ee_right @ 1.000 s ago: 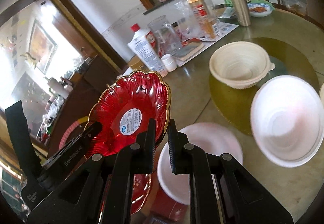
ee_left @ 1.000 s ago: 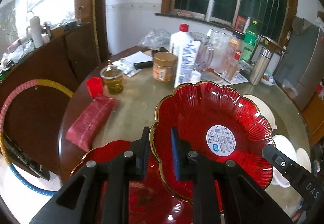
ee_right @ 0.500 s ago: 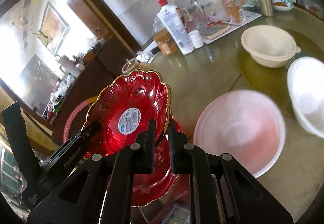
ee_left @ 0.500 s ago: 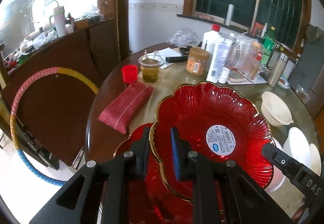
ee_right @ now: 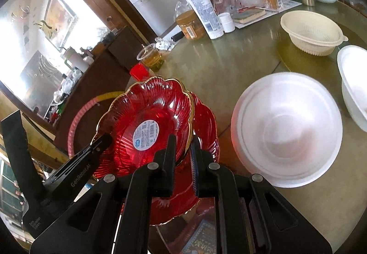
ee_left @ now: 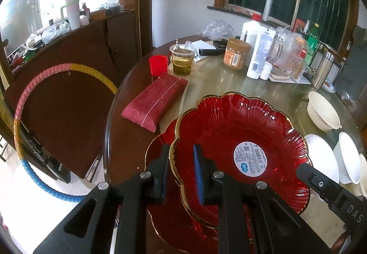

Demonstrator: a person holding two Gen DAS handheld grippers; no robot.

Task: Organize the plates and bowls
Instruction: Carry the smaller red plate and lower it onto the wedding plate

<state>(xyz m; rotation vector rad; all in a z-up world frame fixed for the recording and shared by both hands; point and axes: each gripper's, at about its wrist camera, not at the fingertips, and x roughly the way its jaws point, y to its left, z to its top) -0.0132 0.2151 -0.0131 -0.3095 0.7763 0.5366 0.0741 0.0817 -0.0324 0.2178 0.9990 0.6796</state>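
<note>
A red scalloped plate with a gold rim and a white label (ee_left: 240, 139) is held by both grippers. My left gripper (ee_left: 181, 162) is shut on its left rim; my right gripper (ee_right: 183, 150) is shut on its opposite rim (ee_right: 146, 123). The plate hovers just above a second red plate (ee_left: 165, 215) lying on the table, which also shows in the right wrist view (ee_right: 206, 121). White foam bowls (ee_right: 286, 130) sit to the right, and a cream bowl (ee_right: 312, 33) stands farther back.
A round table (ee_left: 213, 84) carries a red box (ee_left: 156, 100), a red cup (ee_left: 158, 64), a cup of tea (ee_left: 182, 62), a jar (ee_left: 236, 53), bottles and a steel flask (ee_left: 323, 70). A hoop (ee_left: 25, 98) leans on the dark cabinet at left.
Both grippers have drawn back toward the table's near edge with the red plate, lowering it closer over the second red plate. More of the table and floor shows.
</note>
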